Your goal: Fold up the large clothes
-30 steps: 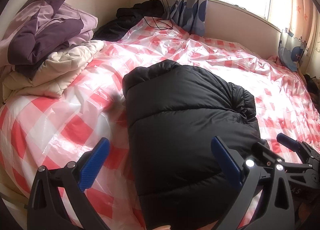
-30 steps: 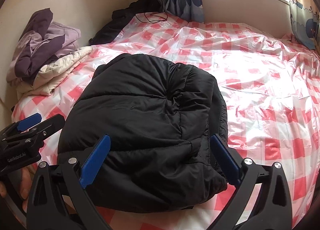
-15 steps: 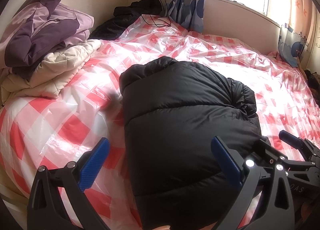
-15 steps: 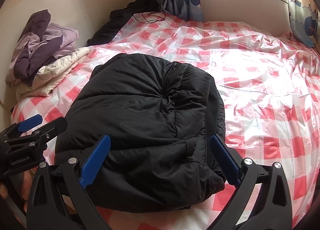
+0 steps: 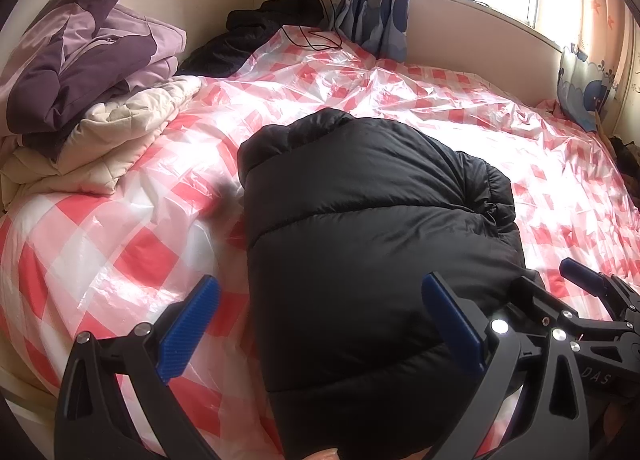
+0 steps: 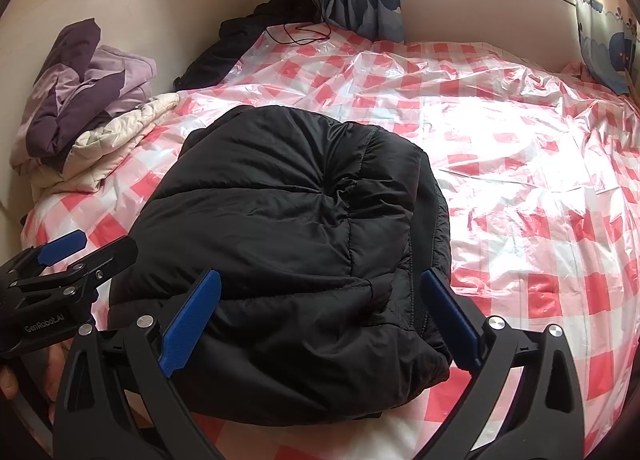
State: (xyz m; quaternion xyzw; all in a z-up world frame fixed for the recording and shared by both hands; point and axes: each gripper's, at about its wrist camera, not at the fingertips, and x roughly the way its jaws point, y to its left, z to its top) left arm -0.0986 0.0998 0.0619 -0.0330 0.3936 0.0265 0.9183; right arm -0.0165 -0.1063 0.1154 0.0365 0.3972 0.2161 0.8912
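Observation:
A black puffer jacket (image 5: 360, 236) lies folded into a thick bundle on the red-and-white checked bed cover (image 5: 120, 244); it also shows in the right wrist view (image 6: 288, 228). My left gripper (image 5: 320, 324) is open and empty, held over the bundle's near left edge. My right gripper (image 6: 320, 320) is open and empty over the bundle's near right part. Each gripper shows in the other's view: the right one (image 5: 576, 300) at the jacket's right edge, the left one (image 6: 72, 256) at its left edge.
A pile of purple and cream quilts (image 5: 88, 92) sits at the bed's left side. Another black garment (image 5: 256, 32) and a cable lie at the far corner by the wall socket. Curtains and a window are behind. The cover (image 6: 520, 164) is shiny plastic.
Both grippers have drawn back slightly and risen a little; the jacket looks a bit smaller in view. Both stay open. The jacket has not moved.

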